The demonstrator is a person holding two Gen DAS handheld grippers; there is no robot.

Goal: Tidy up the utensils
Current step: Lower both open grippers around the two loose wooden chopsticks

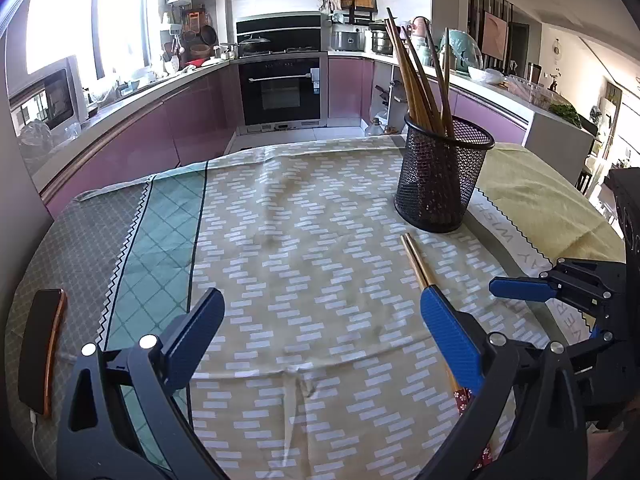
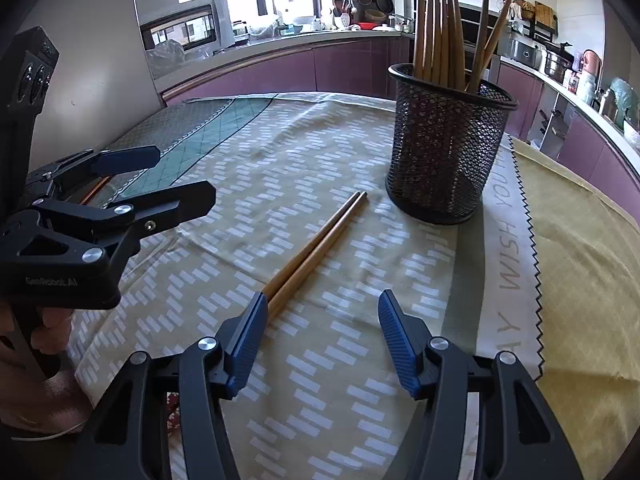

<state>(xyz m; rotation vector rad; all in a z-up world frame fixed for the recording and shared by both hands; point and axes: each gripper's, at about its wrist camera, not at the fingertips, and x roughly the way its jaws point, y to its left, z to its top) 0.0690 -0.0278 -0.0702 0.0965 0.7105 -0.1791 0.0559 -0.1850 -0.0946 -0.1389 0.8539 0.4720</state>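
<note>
Lying side by side on the patterned tablecloth (image 2: 304, 148), a pair of chopsticks (image 2: 320, 240) runs from the lower middle of the right wrist frame up toward a black mesh holder (image 2: 444, 148) in the upper right. More chopsticks (image 2: 440, 32) stand upright in that holder, leaning a little apart. The right gripper (image 2: 322, 312) is spread wide with nothing between its blue fingers; the near end of the loose pair passes under its left finger (image 2: 248, 336) (whether they touch is unclear). In the left wrist frame, the left gripper (image 1: 320, 320) is also wide open and holds nothing, its fingers low over the cloth, with the loose pair (image 1: 416, 260) at the right and the holder (image 1: 444, 172) above them. A dark phone (image 1: 40, 348) lies at the far left edge.
</note>
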